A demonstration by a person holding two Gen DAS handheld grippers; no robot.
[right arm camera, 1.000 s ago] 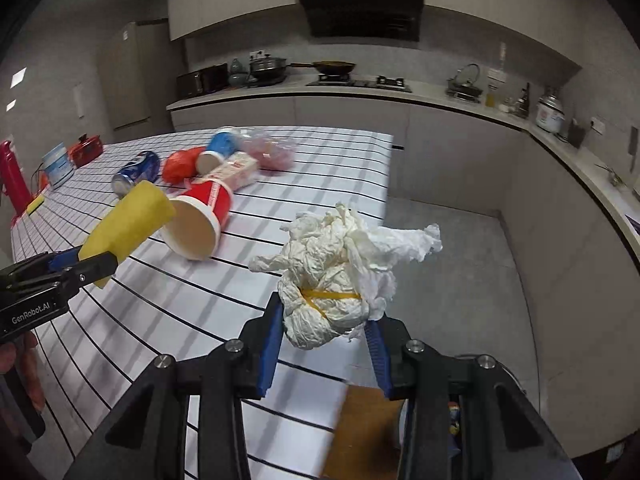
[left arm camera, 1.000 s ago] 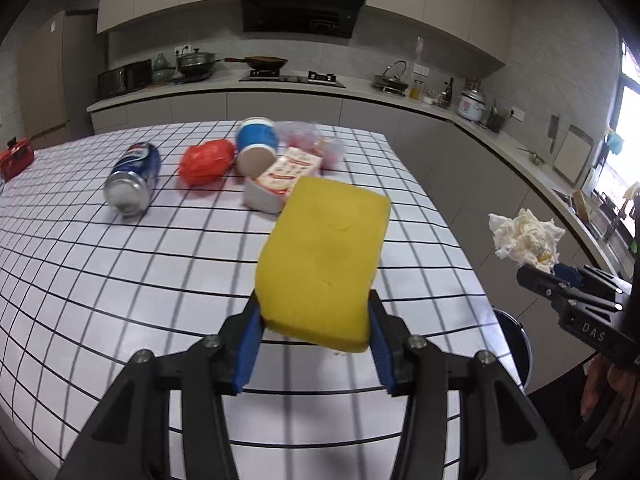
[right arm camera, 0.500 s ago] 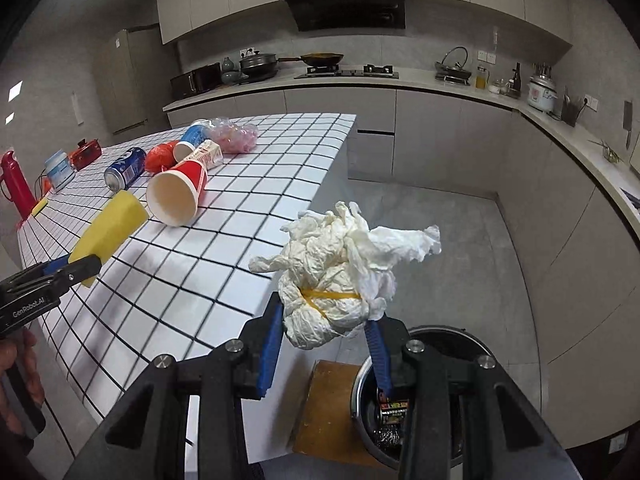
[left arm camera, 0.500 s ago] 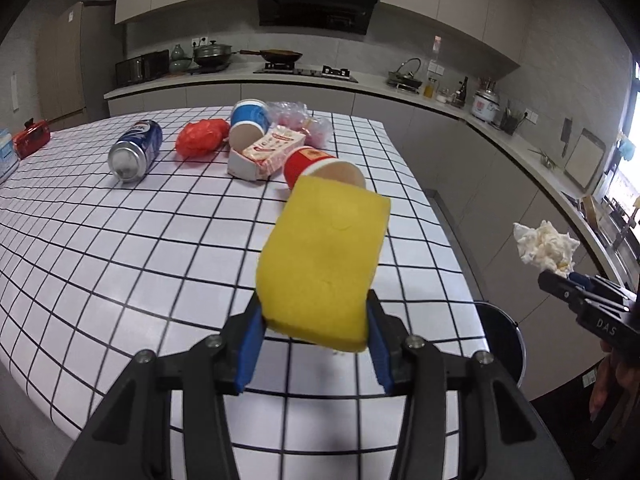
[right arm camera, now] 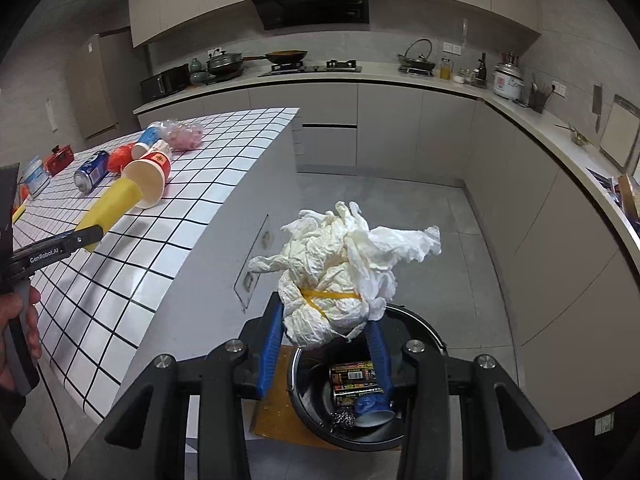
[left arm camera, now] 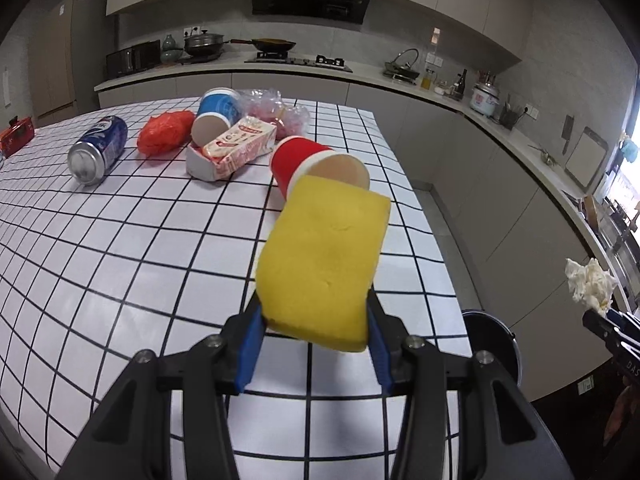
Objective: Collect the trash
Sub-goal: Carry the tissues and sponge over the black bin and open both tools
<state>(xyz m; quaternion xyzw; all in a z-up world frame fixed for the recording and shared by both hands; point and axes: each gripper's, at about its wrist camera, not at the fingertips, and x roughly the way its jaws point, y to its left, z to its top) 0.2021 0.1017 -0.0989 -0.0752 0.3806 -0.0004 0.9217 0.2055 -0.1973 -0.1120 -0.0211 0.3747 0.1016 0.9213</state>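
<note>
The table [left arm camera: 120,240] with its black grid has slid left in the right wrist view, so the grey floor [right arm camera: 440,216] now fills the middle, where half a second ago the tabletop still reached under the gripper. The bin [right arm camera: 320,420], only part seen then, now sits right below the right gripper [right arm camera: 324,340], with cans and a blue scrap inside, on a brown board [right arm camera: 272,408]. The right gripper stays clamped on the tissue wad [right arm camera: 340,268], bound by a yellow band, held above the bin's rim. The left gripper [left arm camera: 316,344] stays clamped on the sponge [left arm camera: 324,264] over the table's near edge, barely shifted. Behind it lie the red cup [left arm camera: 308,160], carton [left arm camera: 236,148], blue cup [left arm camera: 216,116], red bag [left arm camera: 164,132] and can [left arm camera: 98,152], all unmoved.
</note>
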